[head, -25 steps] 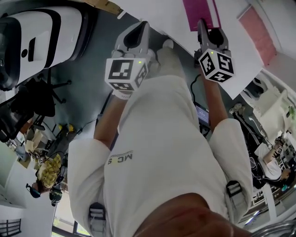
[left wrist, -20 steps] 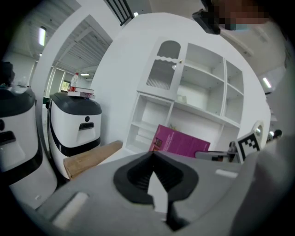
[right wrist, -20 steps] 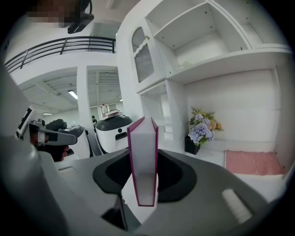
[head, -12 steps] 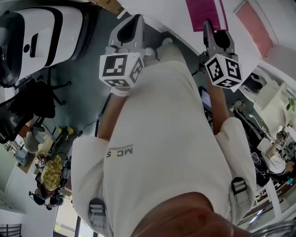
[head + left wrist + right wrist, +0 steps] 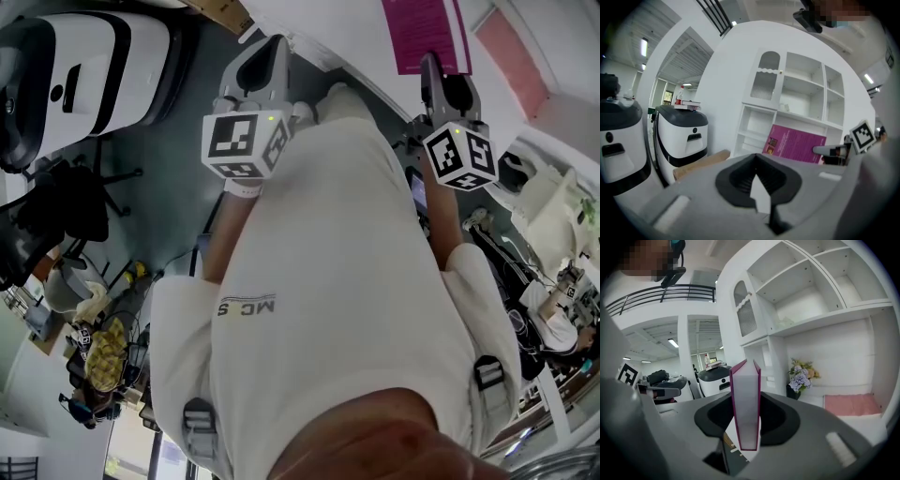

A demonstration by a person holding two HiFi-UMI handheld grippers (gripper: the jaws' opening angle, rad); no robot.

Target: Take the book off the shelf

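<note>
Magenta book (image 5: 745, 399) clamped in right gripper (image 5: 746, 423) fingers (image 5: 780, 420); head view shows only its cover.

Both arms are stretched out in front of the body, side by side. The left arm (image 5: 220, 246) and the right arm (image 5: 448, 223) are bare below short white sleeves. Each hand holds a gripper. The left gripper (image 5: 272, 47) has its jaws closed at the tips, with nothing between them. The right gripper (image 5: 433, 67) is a bit further out. Its jaws are pressed on a thin pink book (image 5: 746, 408), which stands up straight between them.
</note>
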